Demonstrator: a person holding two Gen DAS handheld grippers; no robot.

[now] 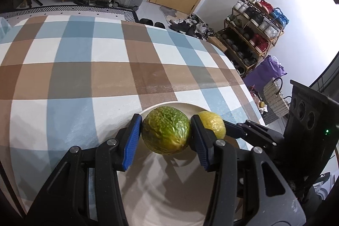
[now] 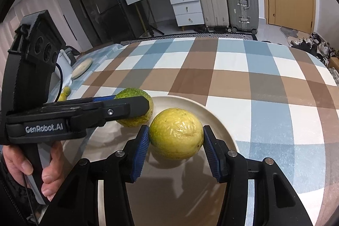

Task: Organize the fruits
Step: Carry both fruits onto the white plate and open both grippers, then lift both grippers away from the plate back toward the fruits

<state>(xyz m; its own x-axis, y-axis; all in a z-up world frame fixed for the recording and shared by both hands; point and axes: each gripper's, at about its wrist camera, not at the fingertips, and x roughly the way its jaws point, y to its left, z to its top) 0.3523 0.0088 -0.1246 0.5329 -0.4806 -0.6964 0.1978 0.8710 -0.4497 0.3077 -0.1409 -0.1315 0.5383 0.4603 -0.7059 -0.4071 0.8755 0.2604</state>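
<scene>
I'm gripping the green fruit (image 1: 166,130) in my left gripper (image 1: 166,135) and the yellow fruit (image 2: 176,133) in my right gripper (image 2: 177,144), jaws part-open, both over the white plate (image 2: 220,126).

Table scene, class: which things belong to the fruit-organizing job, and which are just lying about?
Job:
green fruit
yellow fruit
white plate
left hand-held gripper
right hand-held gripper

Lying about:
suitcases
shoe rack
drawer unit
</scene>
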